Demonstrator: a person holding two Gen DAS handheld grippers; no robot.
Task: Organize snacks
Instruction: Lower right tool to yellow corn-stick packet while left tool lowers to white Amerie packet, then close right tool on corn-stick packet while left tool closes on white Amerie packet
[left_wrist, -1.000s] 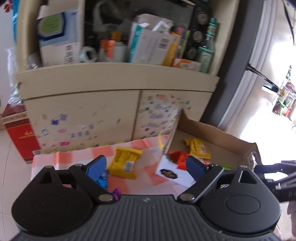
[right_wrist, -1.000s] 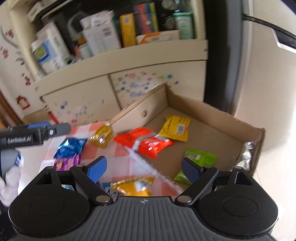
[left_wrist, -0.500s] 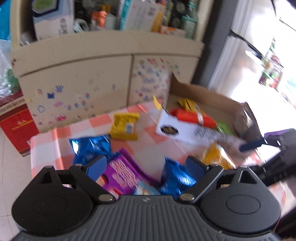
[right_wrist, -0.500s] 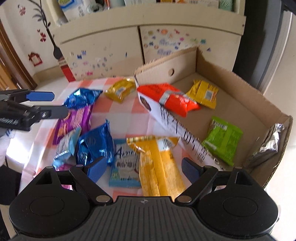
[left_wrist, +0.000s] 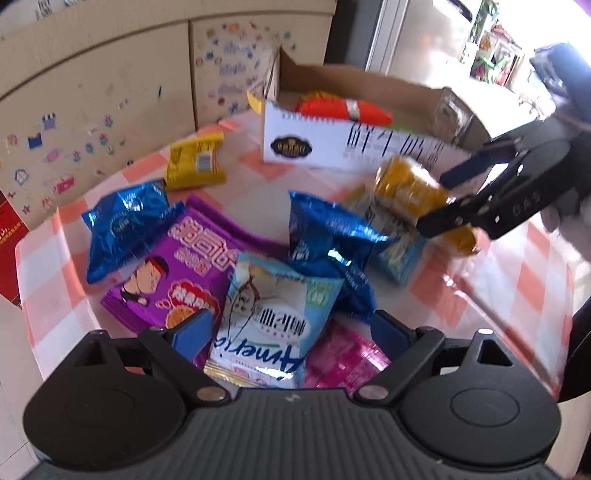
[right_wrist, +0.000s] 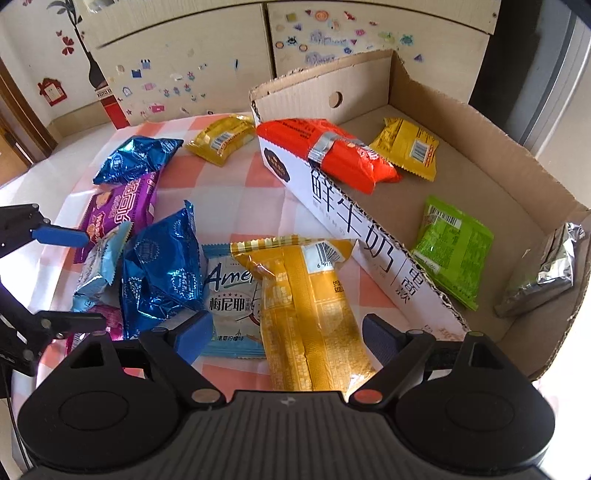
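Observation:
Snack packets lie on a checked cloth (right_wrist: 266, 184) beside an open cardboard box (right_wrist: 480, 122). My left gripper (left_wrist: 290, 332) is open over a light-blue packet (left_wrist: 273, 310), next to a purple packet (left_wrist: 177, 273) and blue foil bags (left_wrist: 332, 243). My right gripper (right_wrist: 286, 334) is open above a long golden packet (right_wrist: 310, 314); it shows in the left wrist view (left_wrist: 450, 199) over that packet (left_wrist: 410, 184). The box holds an orange packet (right_wrist: 332, 151), a yellow one (right_wrist: 410, 147), a green one (right_wrist: 454, 247) and a silver one (right_wrist: 543, 273).
A beige cabinet (right_wrist: 184, 55) with stickers stands behind the table. A small yellow packet (right_wrist: 221, 140) lies at the cloth's far side, and a pink packet (left_wrist: 343, 362) under my left gripper. The box's white front wall (right_wrist: 354, 229) borders the cloth.
Both grippers have tilted down and dropped toward the table; the cabinet shelves left the views. The right gripper has come closer over the golden packet, the left over the light-blue packet.

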